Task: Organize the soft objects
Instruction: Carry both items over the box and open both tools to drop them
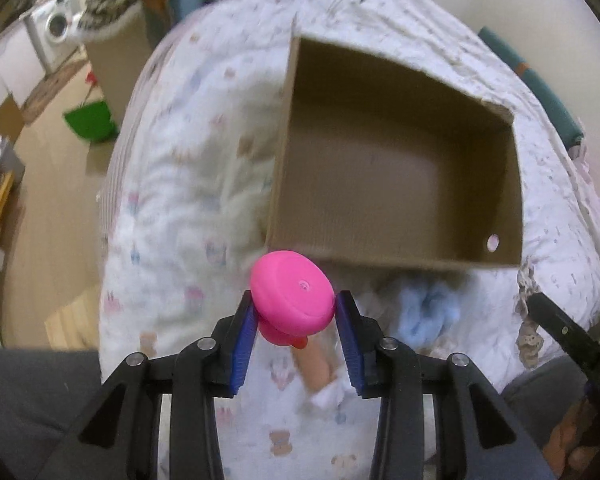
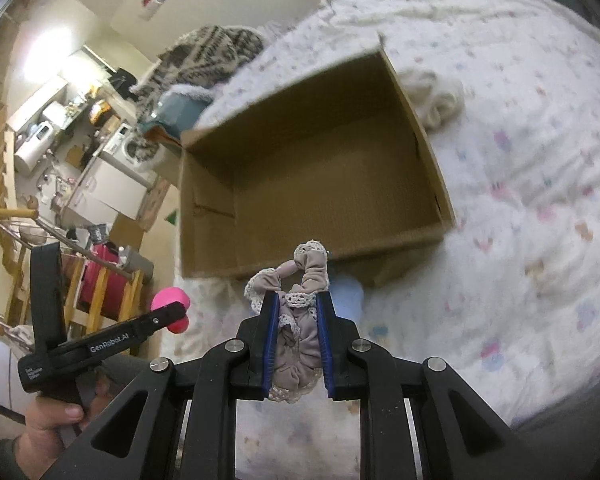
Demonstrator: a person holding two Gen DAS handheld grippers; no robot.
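My left gripper (image 1: 295,306) is shut on a pink rubber toy (image 1: 292,298) and holds it just before the near rim of an open, empty cardboard box (image 1: 380,184) on the bed. My right gripper (image 2: 297,302) is shut on a grey lace-trimmed scrunchie (image 2: 300,280), held just short of the same box (image 2: 320,184). The left gripper (image 2: 172,314) with the pink toy (image 2: 171,300) shows at the left of the right wrist view. A light blue soft item (image 1: 428,312) lies on the bed by the box's near wall; it also shows in the right wrist view (image 2: 350,294).
The bed has a white printed quilt (image 1: 188,184). A cream soft item (image 2: 436,100) lies beyond the box's right wall. A grey patterned blanket (image 2: 208,56) sits at the bed's far end. A green bin (image 1: 90,120) stands on the floor. The right gripper's body (image 1: 560,332) is at the right edge.
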